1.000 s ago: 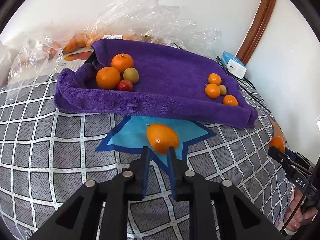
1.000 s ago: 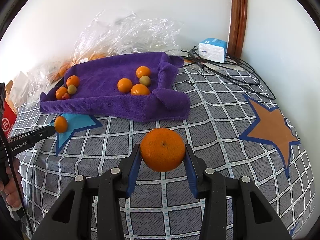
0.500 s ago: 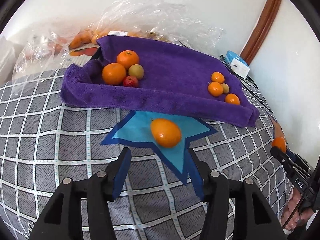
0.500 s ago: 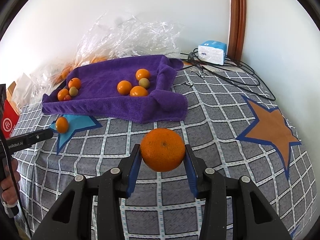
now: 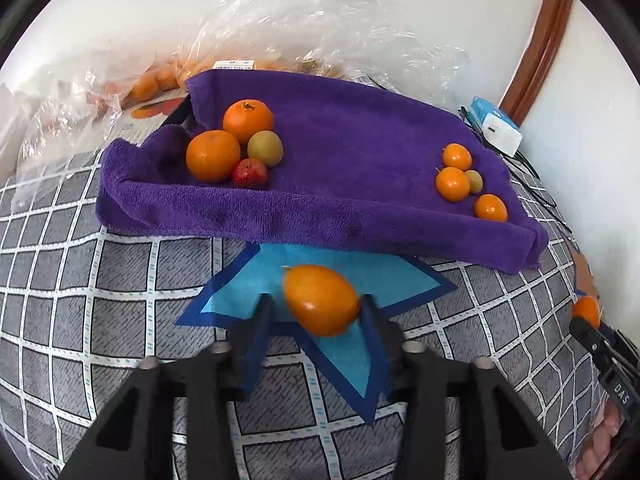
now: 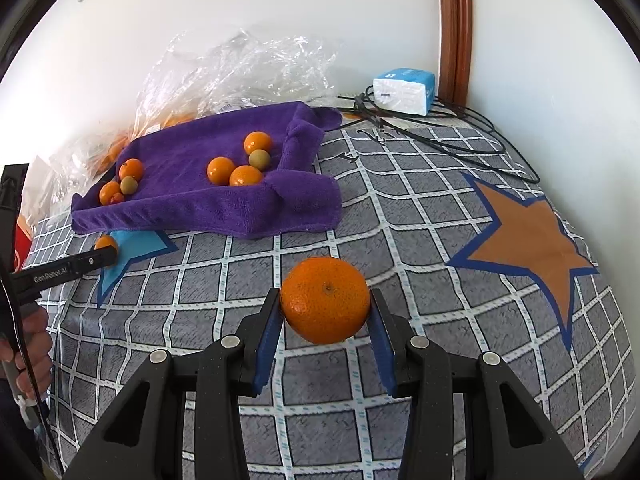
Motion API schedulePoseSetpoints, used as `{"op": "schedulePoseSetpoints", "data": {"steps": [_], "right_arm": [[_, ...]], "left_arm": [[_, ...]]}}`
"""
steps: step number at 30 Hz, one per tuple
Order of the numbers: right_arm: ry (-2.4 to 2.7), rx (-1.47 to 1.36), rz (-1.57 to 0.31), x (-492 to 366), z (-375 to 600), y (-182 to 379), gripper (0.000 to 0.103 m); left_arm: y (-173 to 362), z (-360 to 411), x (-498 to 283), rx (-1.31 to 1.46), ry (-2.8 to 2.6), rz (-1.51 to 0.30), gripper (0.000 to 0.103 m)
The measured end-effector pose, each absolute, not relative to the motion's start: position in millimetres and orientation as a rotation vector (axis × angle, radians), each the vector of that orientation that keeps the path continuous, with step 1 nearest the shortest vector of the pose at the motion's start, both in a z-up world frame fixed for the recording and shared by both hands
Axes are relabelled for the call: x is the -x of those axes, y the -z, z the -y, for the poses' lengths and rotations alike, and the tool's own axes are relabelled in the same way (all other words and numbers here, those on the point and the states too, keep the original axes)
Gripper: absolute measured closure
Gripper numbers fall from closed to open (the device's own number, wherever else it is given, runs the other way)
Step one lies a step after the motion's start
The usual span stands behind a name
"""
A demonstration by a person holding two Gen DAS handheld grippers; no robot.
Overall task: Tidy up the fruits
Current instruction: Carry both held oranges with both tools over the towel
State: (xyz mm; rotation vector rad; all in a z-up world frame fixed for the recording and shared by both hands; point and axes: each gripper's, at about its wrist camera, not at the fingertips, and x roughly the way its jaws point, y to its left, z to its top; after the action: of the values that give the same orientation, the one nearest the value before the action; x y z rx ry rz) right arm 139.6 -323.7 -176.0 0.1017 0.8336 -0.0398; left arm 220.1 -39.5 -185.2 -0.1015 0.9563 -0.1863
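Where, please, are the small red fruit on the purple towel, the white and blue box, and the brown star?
small red fruit [image 5: 249, 173], left wrist view, middle of its skin.
white and blue box [image 6: 404, 89], right wrist view, its white front.
brown star [image 6: 528, 236], right wrist view, its centre.

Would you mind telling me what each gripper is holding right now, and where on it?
The right gripper holds a round orange by its sides. The left gripper's jaws have just been closing around an oval orange fruit; contact is unclear.

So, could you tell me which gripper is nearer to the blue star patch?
The left. The left gripper hangs right over the blue star patch with a small orange between its fingers; the right gripper holds a larger orange off to the right of it.
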Motion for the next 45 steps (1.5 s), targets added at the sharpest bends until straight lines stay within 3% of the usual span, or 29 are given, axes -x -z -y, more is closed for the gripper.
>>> {"op": "schedulePoseSetpoints", "data": {"steps": [22, 34, 45], "right_arm": [[-0.071, -0.064, -0.744, -253.4, 278.8, 118.0, 0.061], [-0.160, -0.041, -0.824, -336.1, 243.9, 148.0, 0.061], [-0.187, 0.026, -0.888, -349.7, 226.8, 172.8, 0.061]], "left_arm": [[105.3, -14.7, -254.7, 0.182, 0.131, -0.841, 0.068], [125.7, -38.1, -281.5, 0.229, 0.109, -0.878, 0.068], [140.7, -31.4, -295.7, 0.243, 0.147, -0.907, 0.068]]}}
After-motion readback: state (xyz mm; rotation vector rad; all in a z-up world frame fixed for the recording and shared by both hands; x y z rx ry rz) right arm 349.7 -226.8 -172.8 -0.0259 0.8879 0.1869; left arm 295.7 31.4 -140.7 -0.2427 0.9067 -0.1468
